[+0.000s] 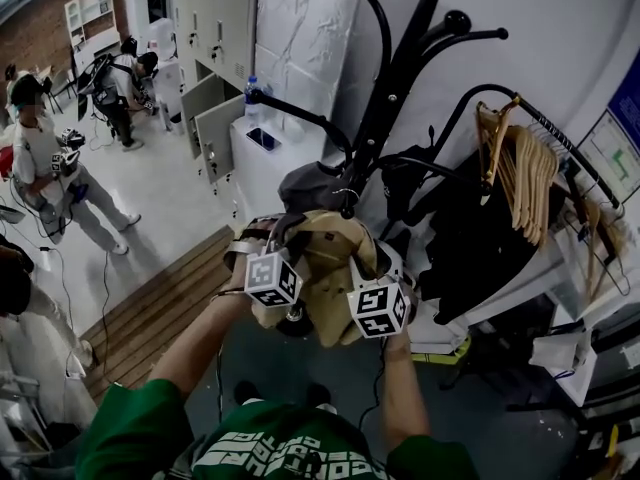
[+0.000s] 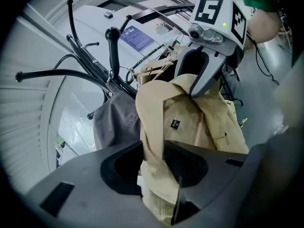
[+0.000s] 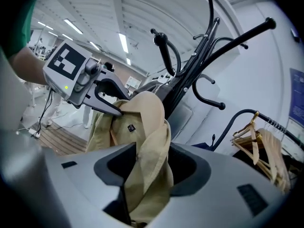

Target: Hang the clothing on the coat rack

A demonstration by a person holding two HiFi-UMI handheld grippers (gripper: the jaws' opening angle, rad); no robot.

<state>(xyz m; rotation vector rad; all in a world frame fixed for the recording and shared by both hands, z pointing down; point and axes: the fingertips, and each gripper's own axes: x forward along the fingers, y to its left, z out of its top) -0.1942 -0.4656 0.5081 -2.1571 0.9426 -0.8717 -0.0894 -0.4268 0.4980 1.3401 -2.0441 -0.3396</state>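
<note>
I hold a tan jacket (image 1: 330, 268) bunched between both grippers, just in front of the black coat rack (image 1: 390, 98). My left gripper (image 1: 275, 243) is shut on the jacket's collar edge; in the left gripper view the cloth (image 2: 190, 122) is pinched tight between my own jaws (image 2: 153, 160). My right gripper (image 1: 385, 260) stands open, and a loose fold of jacket (image 3: 142, 122) lies between its jaws (image 3: 153, 167). A grey garment (image 1: 310, 186) hangs on a lower hook of the rack. The rack's curved hooks (image 3: 190, 75) rise just behind the jacket.
A clothes rail with wooden hangers (image 1: 520, 168) and dark garments (image 1: 470, 238) stands right of the rack. Grey lockers (image 1: 215, 58) and a white cabinet with a bottle (image 1: 255, 98) are behind left. People (image 1: 40, 168) stand far left. A wooden floor strip (image 1: 160, 308) runs below left.
</note>
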